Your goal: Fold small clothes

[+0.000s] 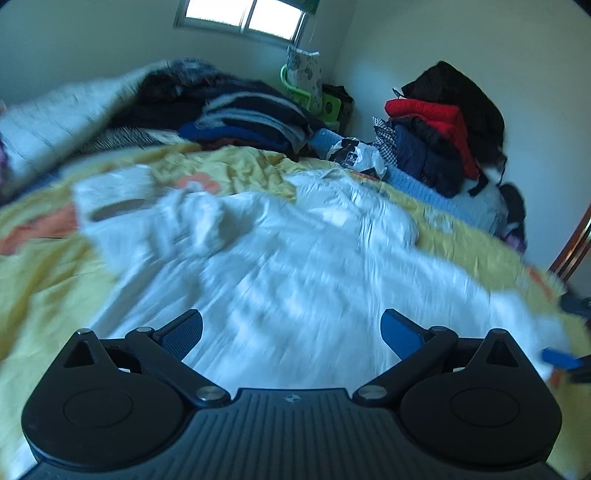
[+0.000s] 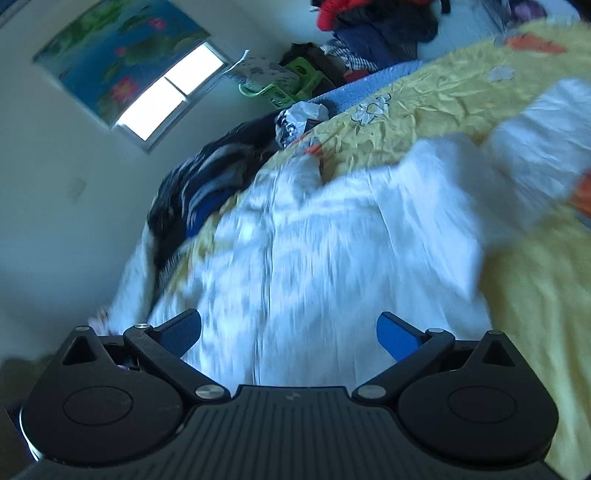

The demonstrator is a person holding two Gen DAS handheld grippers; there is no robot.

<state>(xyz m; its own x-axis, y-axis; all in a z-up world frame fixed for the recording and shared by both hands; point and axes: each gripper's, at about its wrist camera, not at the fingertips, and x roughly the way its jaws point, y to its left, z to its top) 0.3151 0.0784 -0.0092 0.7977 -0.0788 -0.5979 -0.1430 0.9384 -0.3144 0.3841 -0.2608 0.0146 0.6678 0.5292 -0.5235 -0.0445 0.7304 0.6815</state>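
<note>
A white garment (image 1: 295, 251) lies spread and rumpled on the yellow bedsheet (image 1: 44, 288); both views are motion-blurred. My left gripper (image 1: 291, 332) hovers over its near part, open, blue pads wide apart, nothing between them. The right wrist view is tilted and shows the same white garment (image 2: 332, 240) with a seam down its middle and a sleeve out to the right. My right gripper (image 2: 289, 332) is open above it, holding nothing. A blue fingertip of the right gripper (image 1: 557, 358) shows at the left view's right edge.
Folded dark and striped clothes (image 1: 243, 118) are piled at the far side of the bed. A heap of red, navy and black jackets (image 1: 439, 133) stands by the wall at right. A crumpled plastic bag (image 1: 354, 151) lies between them. A window (image 1: 243, 18) is behind.
</note>
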